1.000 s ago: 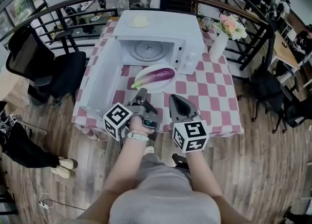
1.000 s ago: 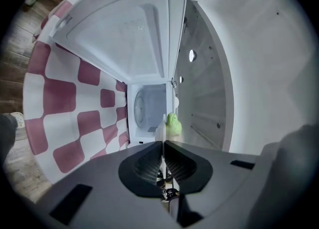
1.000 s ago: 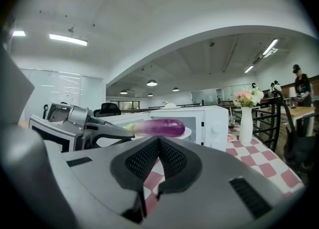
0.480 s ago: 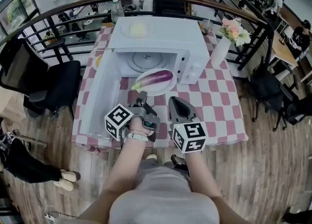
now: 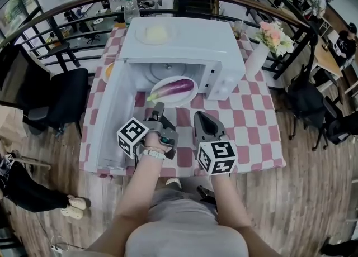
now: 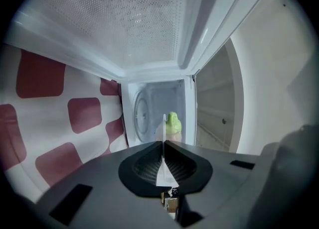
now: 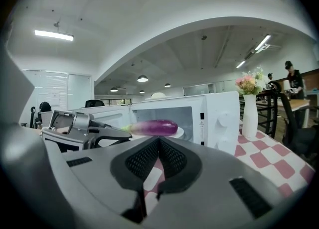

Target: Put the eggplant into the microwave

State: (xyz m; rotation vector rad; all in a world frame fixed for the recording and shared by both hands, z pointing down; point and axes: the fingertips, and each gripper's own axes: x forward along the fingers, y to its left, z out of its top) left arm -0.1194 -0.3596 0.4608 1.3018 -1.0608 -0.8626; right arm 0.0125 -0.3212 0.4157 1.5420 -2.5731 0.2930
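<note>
One table [image 5: 246, 110] with a red and white checked cloth carries everything. On it stands one white microwave [image 5: 190, 43], and its one door [image 5: 112, 116] is swung wide open toward the left. At the left of the table there is one black chair [image 5: 59, 96]. One white vase [image 5: 253, 57] with flowers stands just beside the right side of the microwave. There are two pieces of tableware: one dish [image 5: 152, 33] with something pale yellow lies on top of the microwave, and one white plate [image 5: 180, 100] is at the open mouth of the oven. The one eggplant [image 5: 178, 88], purple with a green stem, lies on this plate; whether the plate is past the sill, I cannot tell. There are two grippers. The left gripper [image 6: 163, 142] has its jaws pinched on the thin rim of the plate. The right gripper [image 7: 158, 139] is beside it over the cloth, its jaws pressed together with nothing between them
</note>
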